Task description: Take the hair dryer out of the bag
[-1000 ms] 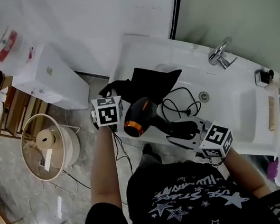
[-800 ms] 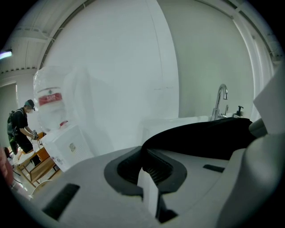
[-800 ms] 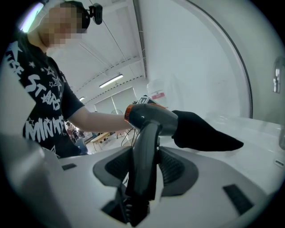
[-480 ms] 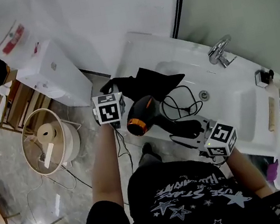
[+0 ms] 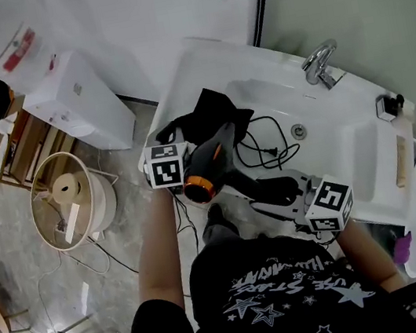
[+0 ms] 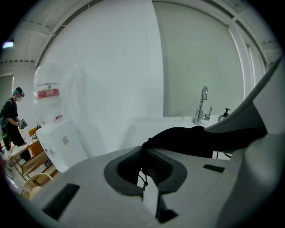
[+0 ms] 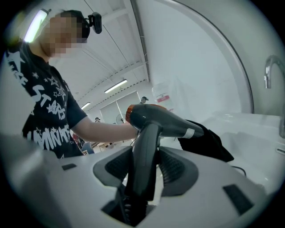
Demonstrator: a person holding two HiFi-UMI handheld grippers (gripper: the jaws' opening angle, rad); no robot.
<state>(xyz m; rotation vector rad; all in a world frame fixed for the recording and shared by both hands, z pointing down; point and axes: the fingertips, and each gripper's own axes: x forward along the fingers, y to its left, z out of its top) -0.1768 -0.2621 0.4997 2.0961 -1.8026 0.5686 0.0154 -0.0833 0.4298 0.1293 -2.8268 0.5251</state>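
The black hair dryer (image 5: 207,171) with an orange rear ring hangs over the front edge of the white sink counter (image 5: 178,87). My right gripper (image 5: 280,191) is shut on its handle (image 7: 143,169), and the barrel (image 7: 167,119) stands level above the jaws. The dryer's black cord (image 5: 268,147) lies looped on the counter. The black bag (image 5: 211,117) is bunched on the counter just behind the dryer's nozzle. My left gripper (image 5: 173,140) is shut on the bag's near edge, with dark fabric (image 6: 191,139) and a thin drawstring caught between the pads (image 6: 153,171).
A chrome faucet (image 5: 319,66) and drain (image 5: 297,131) sit in the basin to the right. A small dispenser (image 5: 389,107) stands on the far right rim. A white water cooler (image 5: 73,102) and a round wooden basket (image 5: 72,211) stand on the floor at left.
The bag has been drawn in and looks narrower and more bunched. The dryer has risen a little and now sits closer to the left gripper, its nozzle overlapping the bag.
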